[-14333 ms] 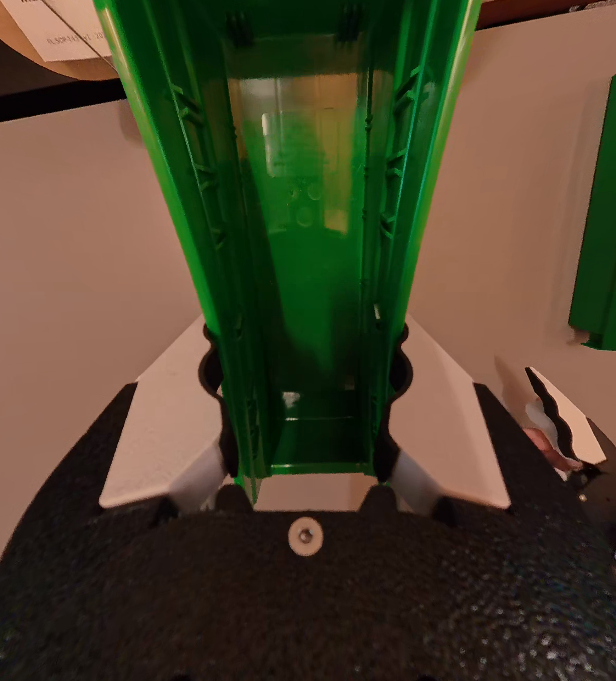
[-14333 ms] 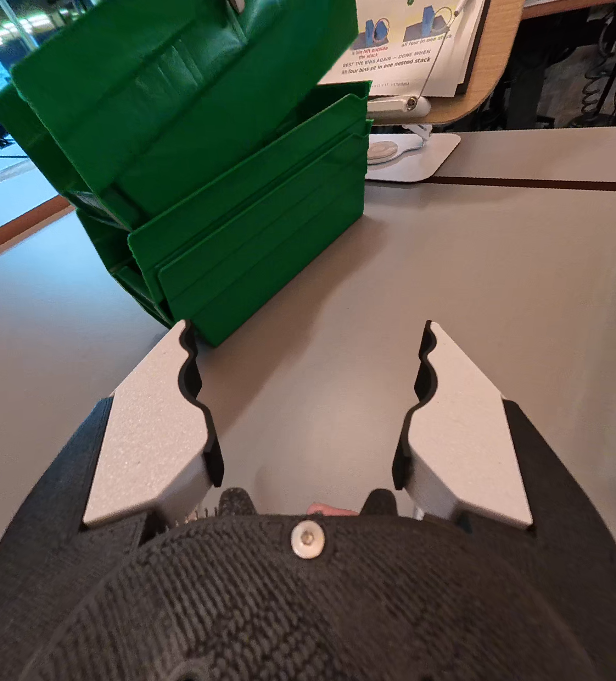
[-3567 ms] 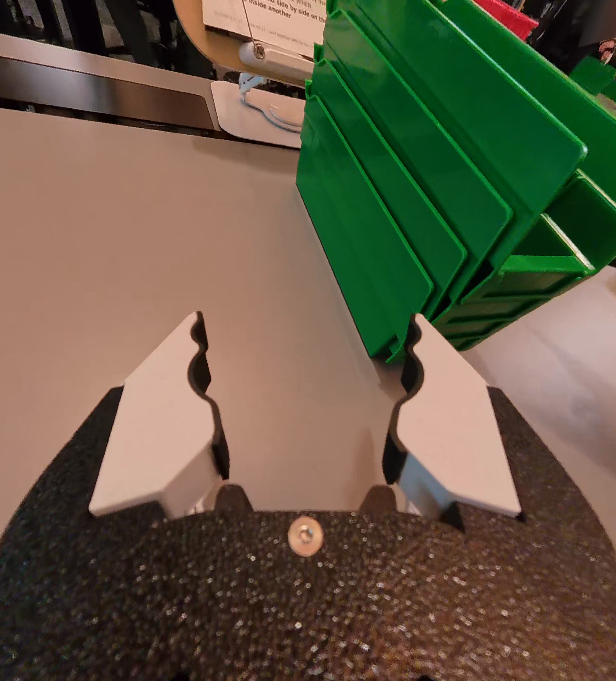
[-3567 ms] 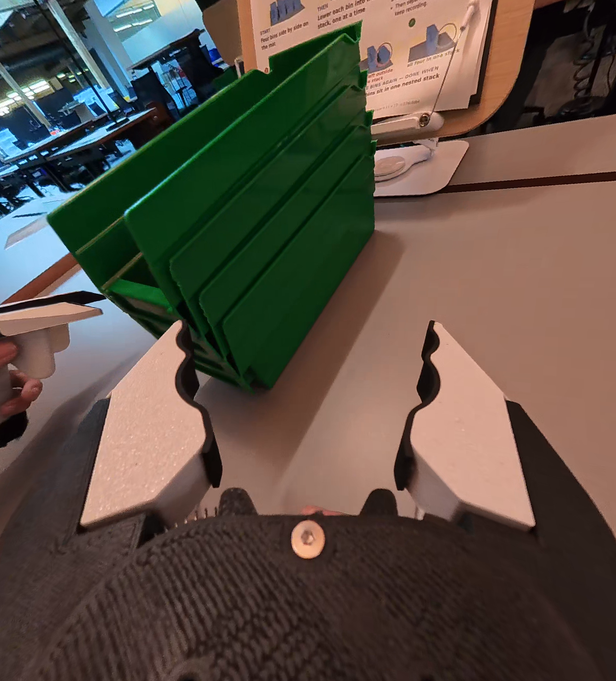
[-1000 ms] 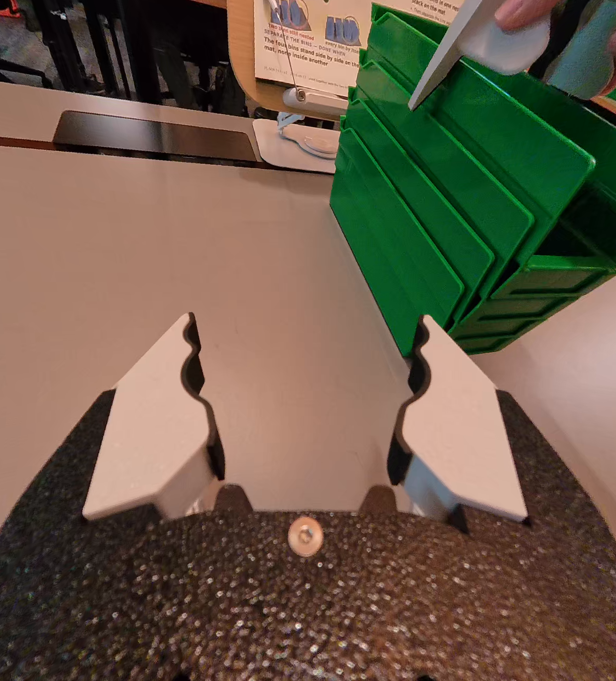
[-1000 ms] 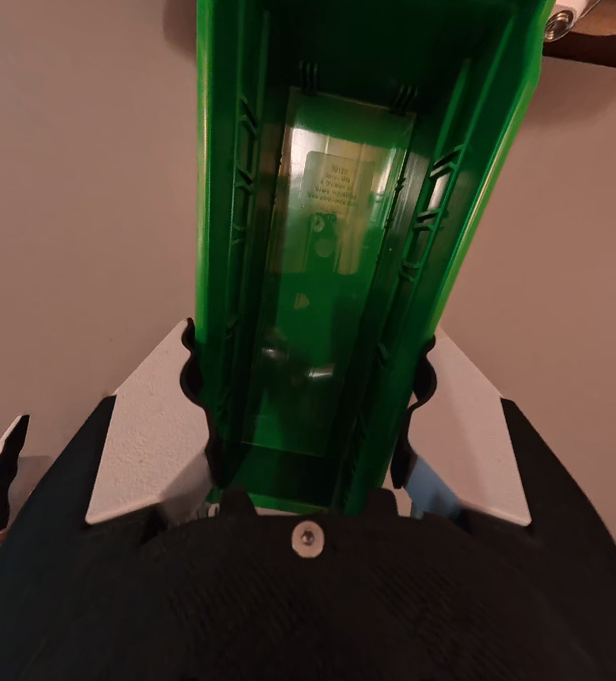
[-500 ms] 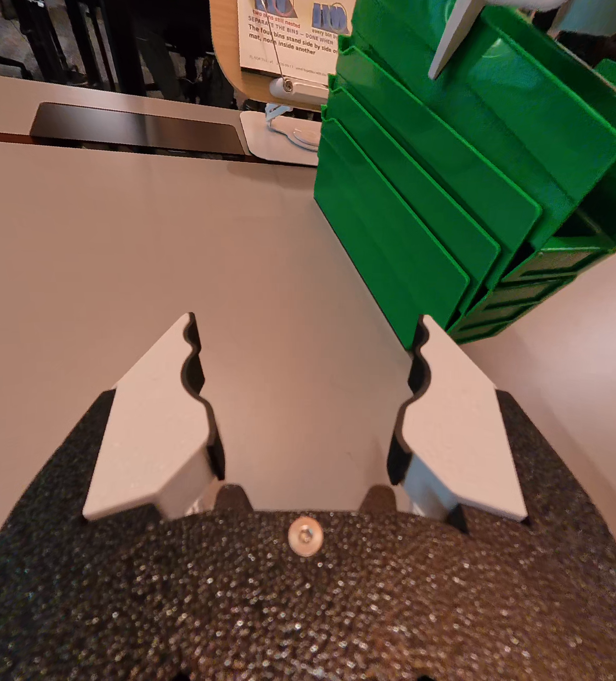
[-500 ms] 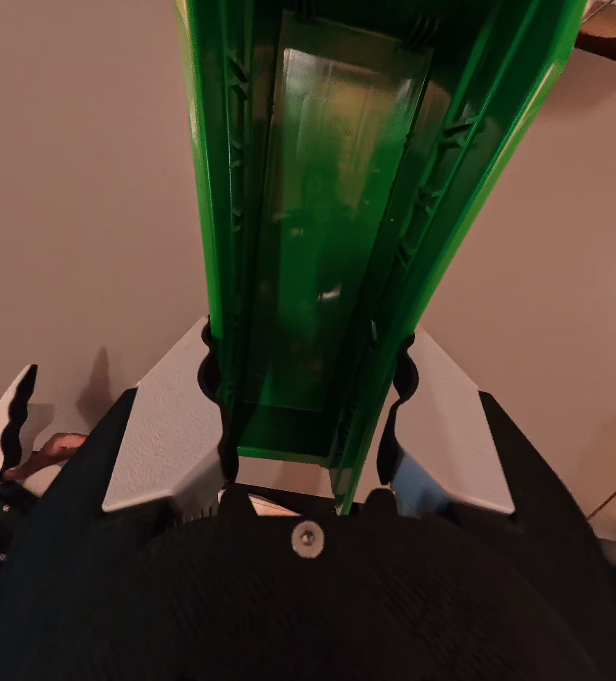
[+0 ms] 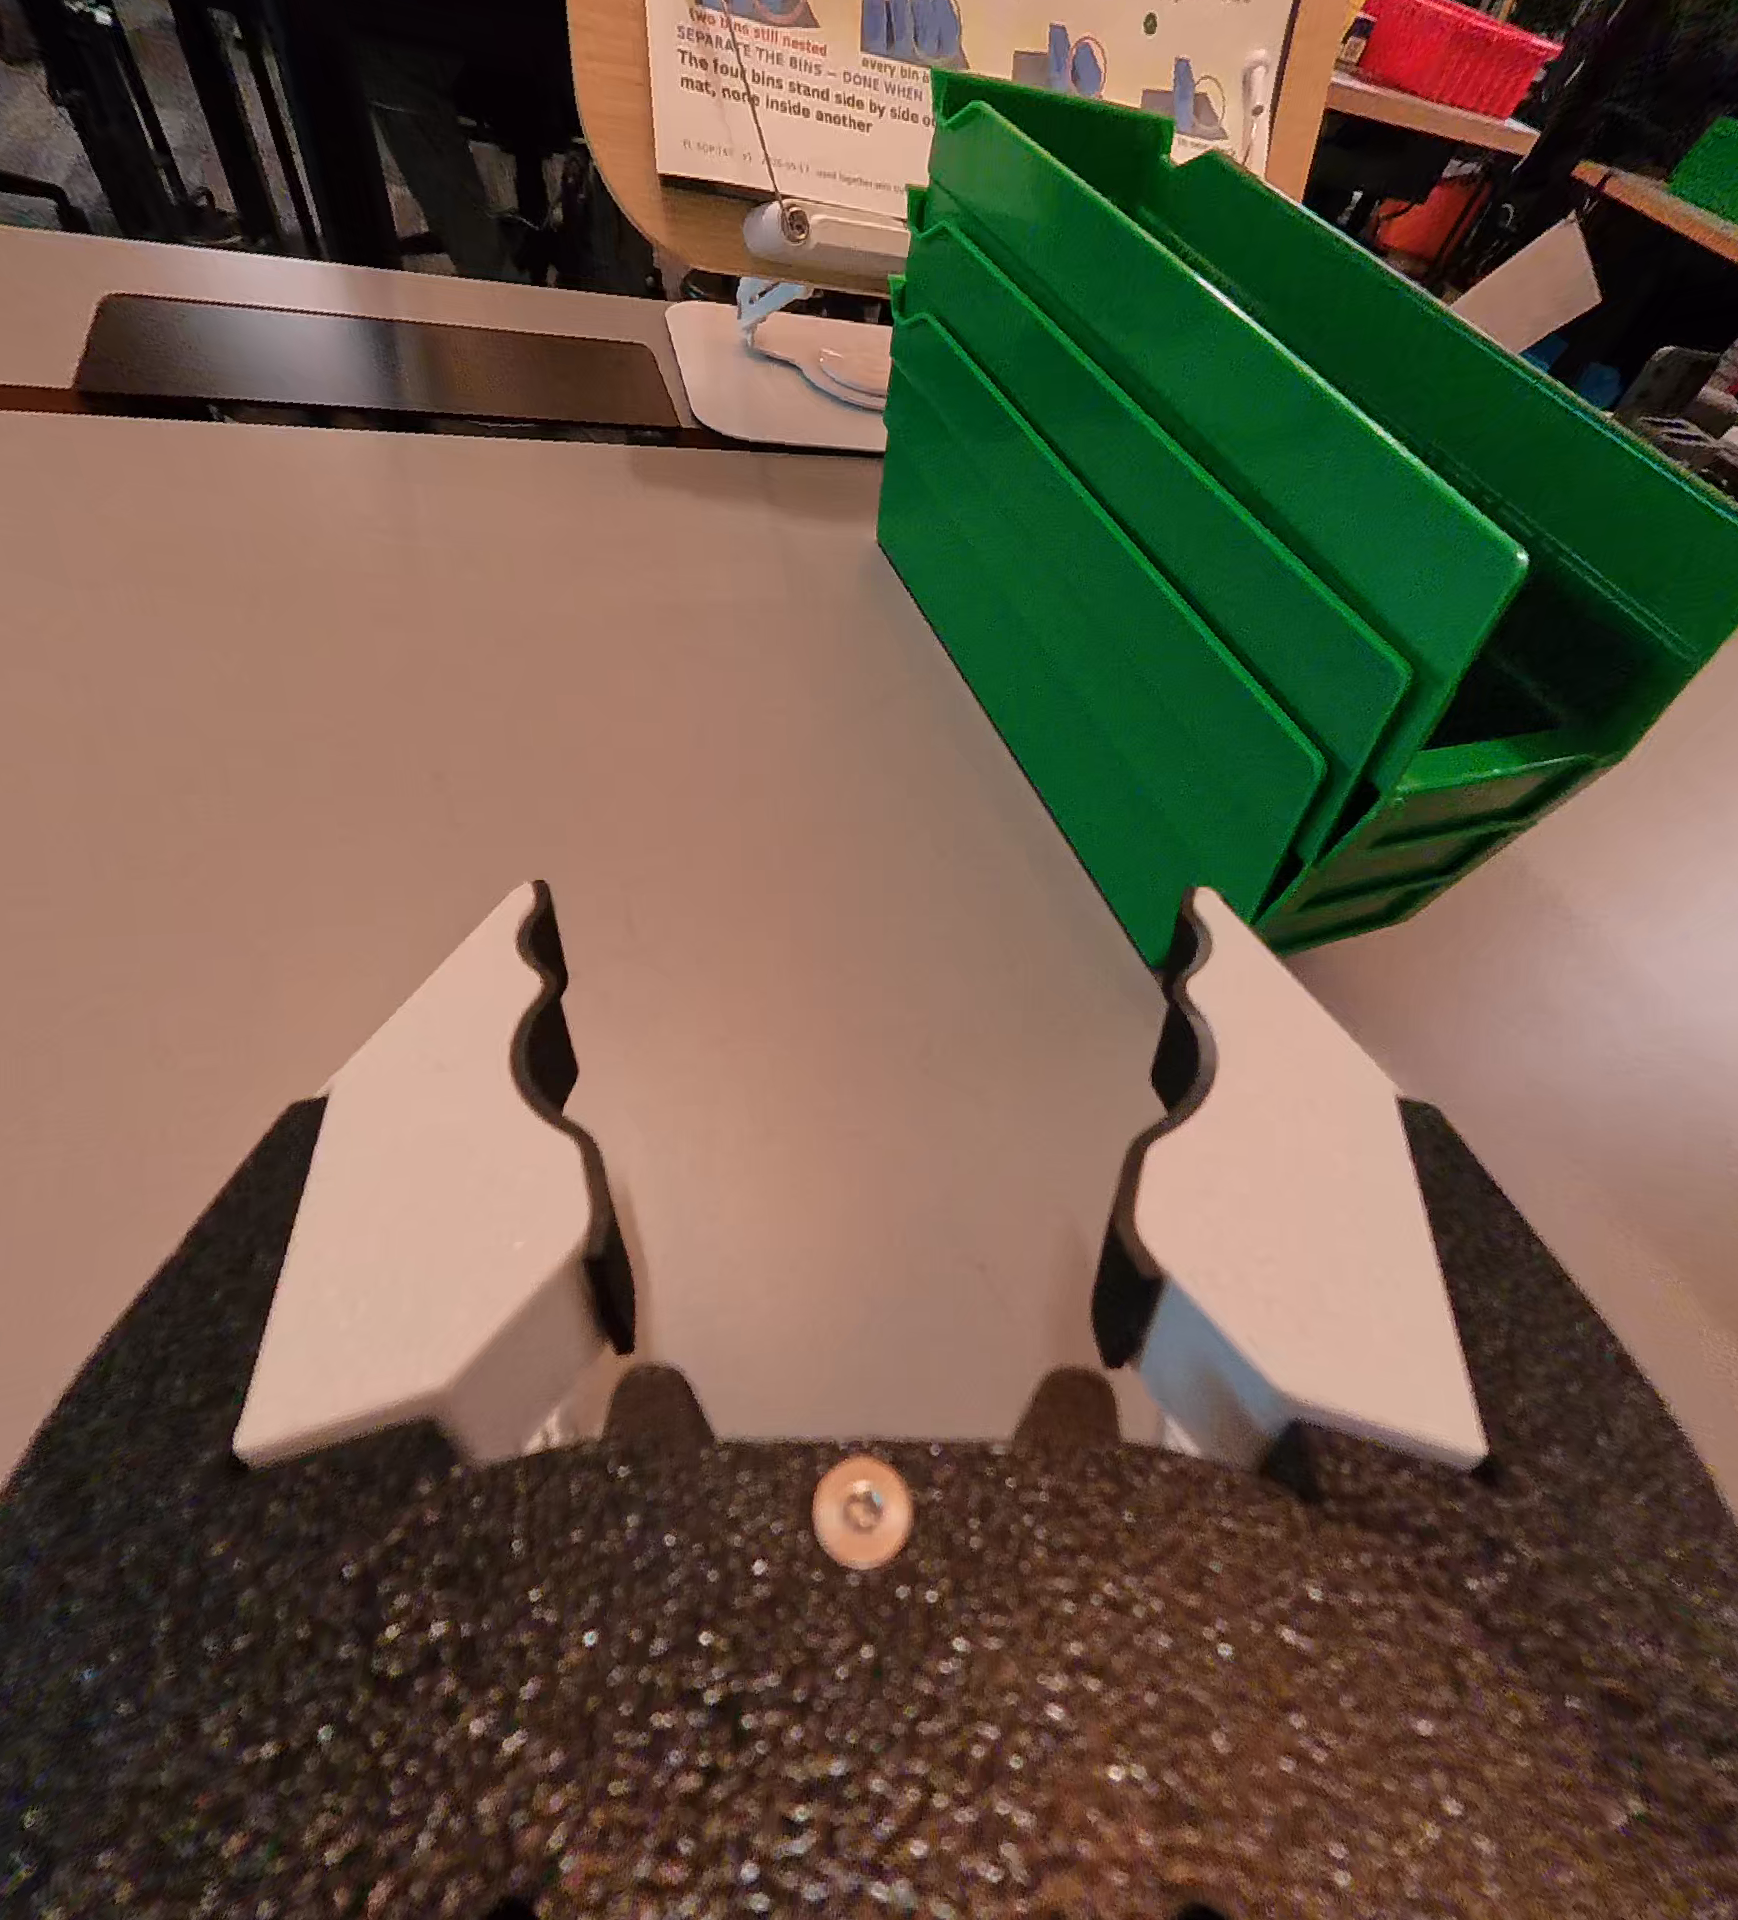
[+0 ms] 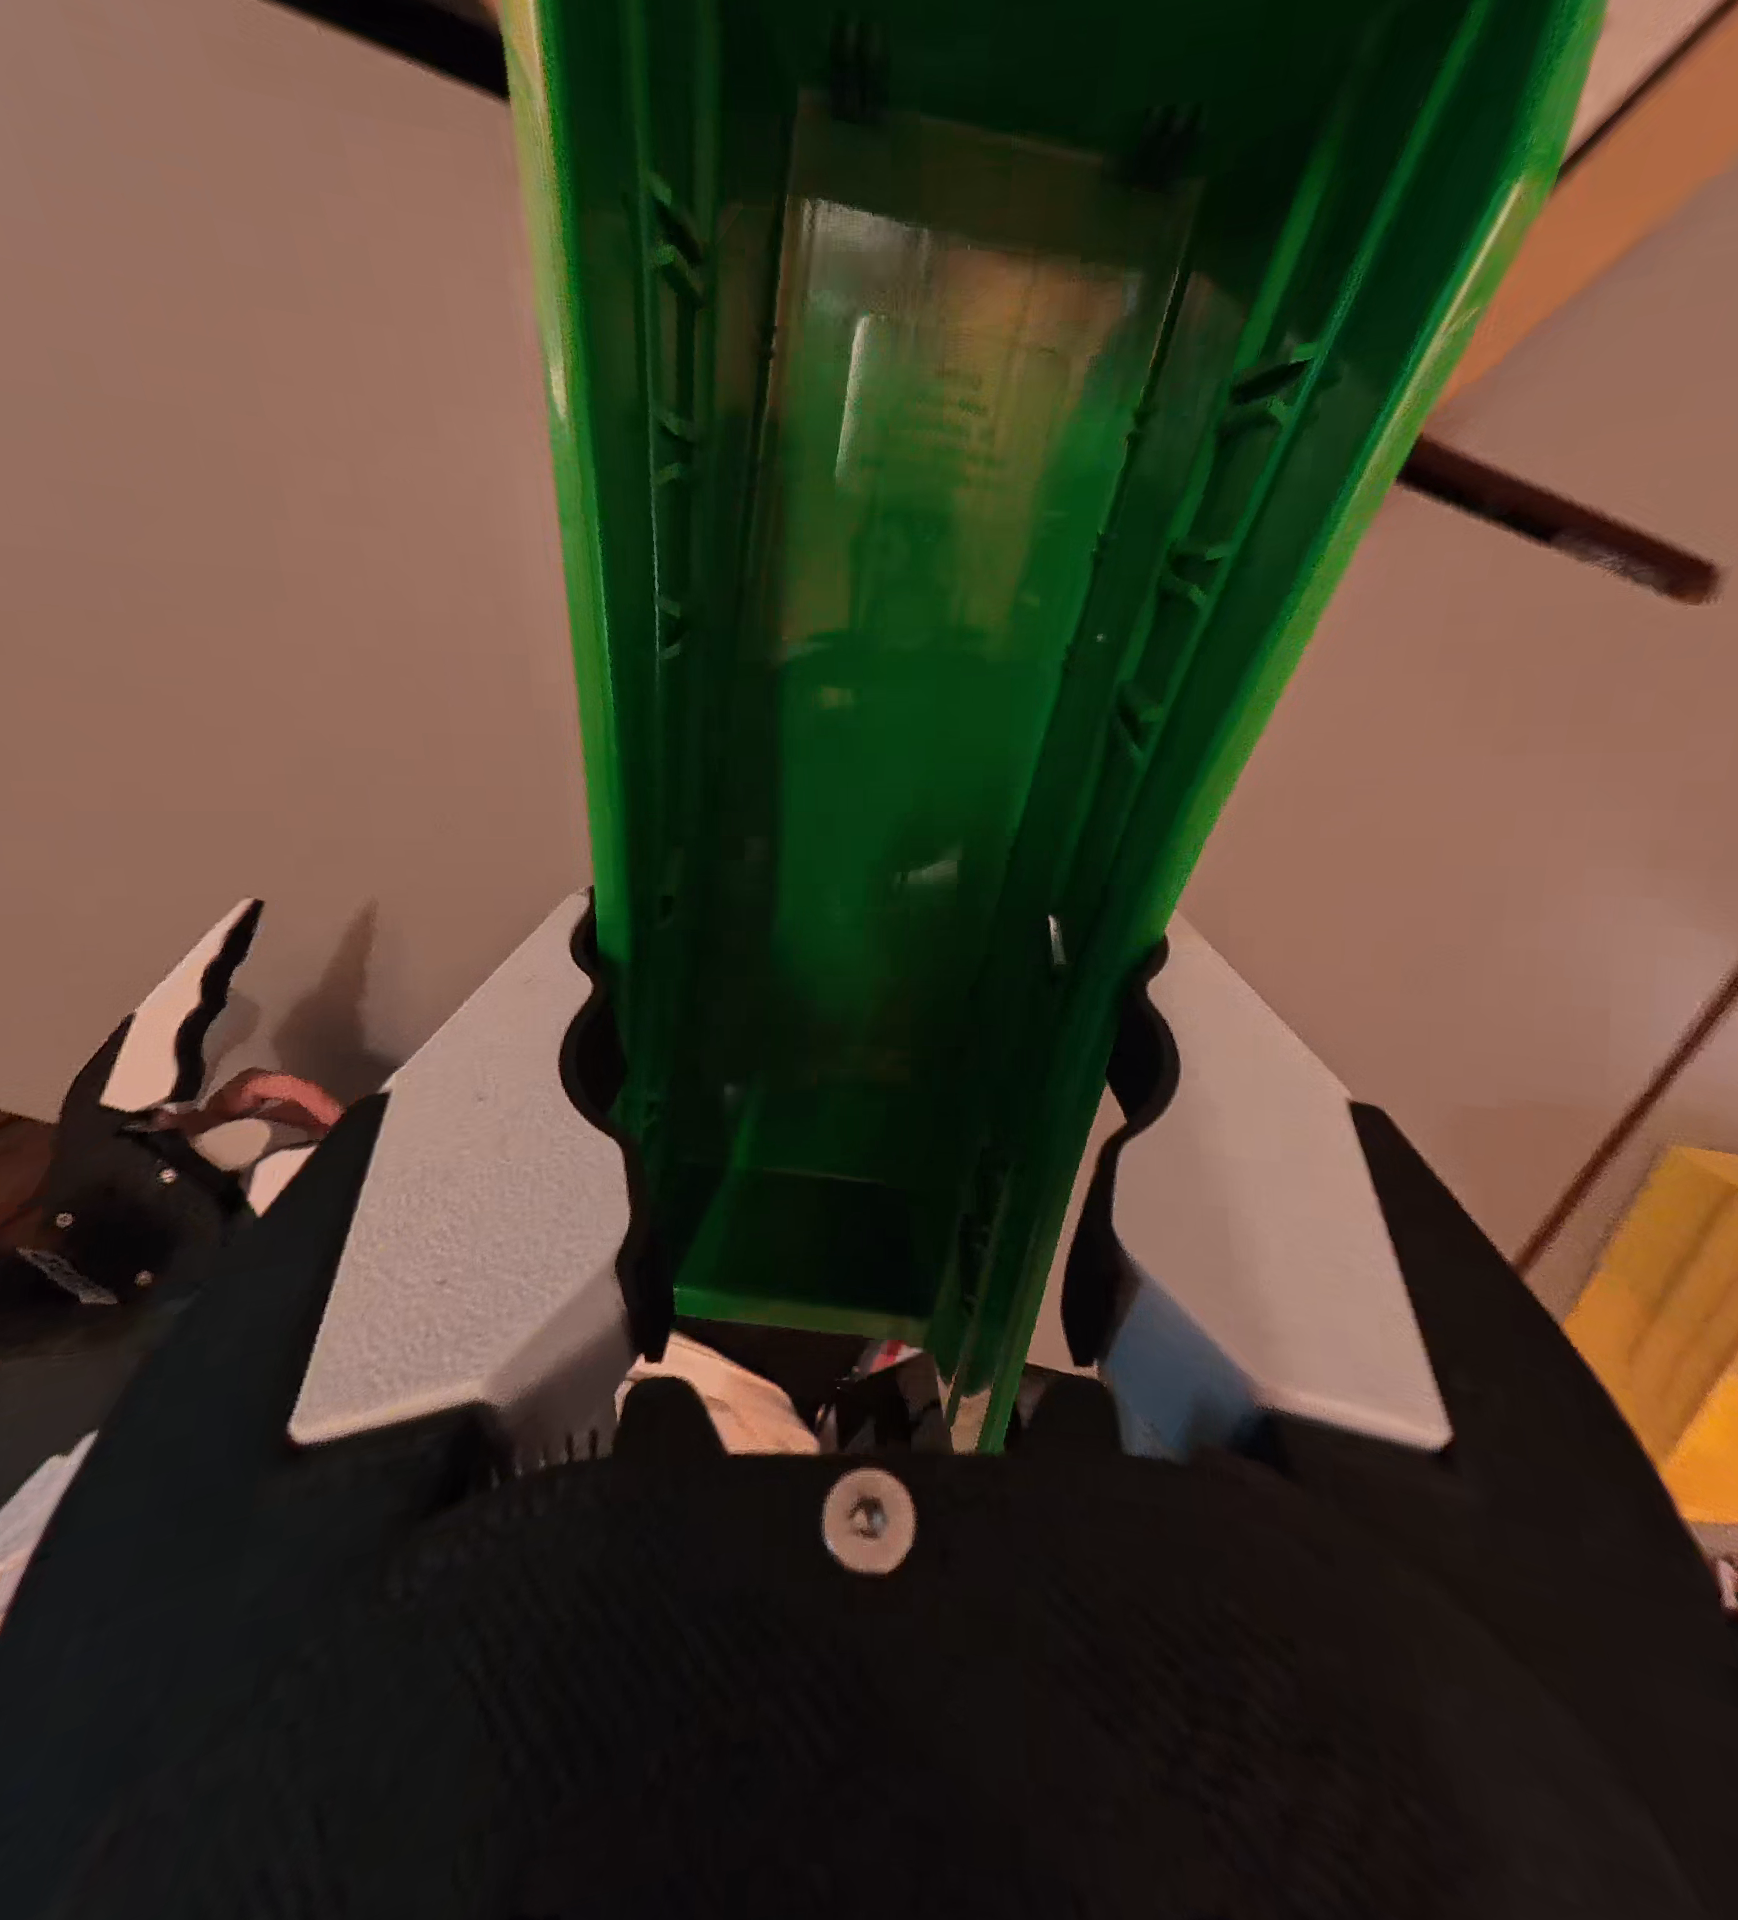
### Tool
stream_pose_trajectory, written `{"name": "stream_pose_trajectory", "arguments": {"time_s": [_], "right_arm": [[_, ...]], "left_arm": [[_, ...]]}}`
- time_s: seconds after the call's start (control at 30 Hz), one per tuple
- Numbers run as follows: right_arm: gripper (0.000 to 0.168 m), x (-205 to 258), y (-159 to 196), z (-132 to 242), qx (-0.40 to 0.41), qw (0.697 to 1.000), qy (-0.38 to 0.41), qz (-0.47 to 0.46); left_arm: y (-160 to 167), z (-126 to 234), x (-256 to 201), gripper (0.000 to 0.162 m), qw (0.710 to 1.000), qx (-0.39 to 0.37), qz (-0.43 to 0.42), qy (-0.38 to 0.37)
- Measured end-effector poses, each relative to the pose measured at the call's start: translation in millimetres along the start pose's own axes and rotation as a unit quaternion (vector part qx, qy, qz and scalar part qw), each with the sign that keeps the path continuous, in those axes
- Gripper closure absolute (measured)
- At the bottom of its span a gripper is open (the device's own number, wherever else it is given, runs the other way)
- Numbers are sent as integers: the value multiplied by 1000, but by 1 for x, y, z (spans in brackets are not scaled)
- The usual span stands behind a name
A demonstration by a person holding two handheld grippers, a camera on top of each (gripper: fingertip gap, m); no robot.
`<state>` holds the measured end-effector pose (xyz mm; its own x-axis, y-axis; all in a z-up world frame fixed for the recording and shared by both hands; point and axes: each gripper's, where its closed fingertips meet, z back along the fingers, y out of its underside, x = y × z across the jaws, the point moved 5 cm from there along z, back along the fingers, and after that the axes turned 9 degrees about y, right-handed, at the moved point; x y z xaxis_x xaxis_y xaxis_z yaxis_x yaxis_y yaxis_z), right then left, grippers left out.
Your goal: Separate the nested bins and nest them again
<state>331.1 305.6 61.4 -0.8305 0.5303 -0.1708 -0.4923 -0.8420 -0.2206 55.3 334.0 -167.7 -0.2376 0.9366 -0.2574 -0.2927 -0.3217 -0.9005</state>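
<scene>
A stack of three nested green bins (image 9: 1156,582) stands on the grey table (image 9: 377,727), right of centre in the left wrist view. My left gripper (image 9: 865,899) is open and empty, low over the table, with its right fingertip just short of the stack's near corner. My right gripper (image 10: 870,925) is shut on a single green bin (image 10: 948,520). It grips the bin's two long walls near one end and holds it in the air above the table, with the camera looking into the bin's open inside. The left gripper (image 10: 190,997) shows at the lower left of the right wrist view.
An instruction board (image 9: 844,94) on a white stand base (image 9: 782,364) stands behind the stack. A dark strip (image 9: 377,364) runs along the table's far side. A yellow object (image 10: 1696,1330) lies beyond the table edge, lower right in the right wrist view.
My right gripper closed on the top bin, lifted it out of the stack and carried it up and away. The stack now shows one bin fewer. My left gripper stayed open and barely moved.
</scene>
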Motion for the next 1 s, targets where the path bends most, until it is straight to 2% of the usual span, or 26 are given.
{"name": "stream_pose_trajectory", "arguments": {"time_s": [0.17,0.3,0.4,0.6,0.77,0.87,1.0], "right_arm": [[71,-67,6,30,-22,998,39,-40],[70,-125,30,13,-6,996,55,-64],[70,-172,54,-20,18,995,60,-84],[70,-261,113,-109,79,987,43,-134],[69,-315,157,-175,117,979,19,-167],[68,-336,169,-204,134,977,11,-163],[69,-349,169,-236,146,978,4,-150]], "left_arm": [[-1,2,4,49,1000,-2,1,-6],[0,0,3,49,1000,1,4,-1],[2,-2,4,49,1000,14,1,-4],[-2,0,-2,50,1000,14,-15,-13],[0,-9,-14,51,998,22,-46,-24],[5,-17,-22,51,998,33,-50,-11],[7,-21,-28,51,998,38,-57,-12]]}}
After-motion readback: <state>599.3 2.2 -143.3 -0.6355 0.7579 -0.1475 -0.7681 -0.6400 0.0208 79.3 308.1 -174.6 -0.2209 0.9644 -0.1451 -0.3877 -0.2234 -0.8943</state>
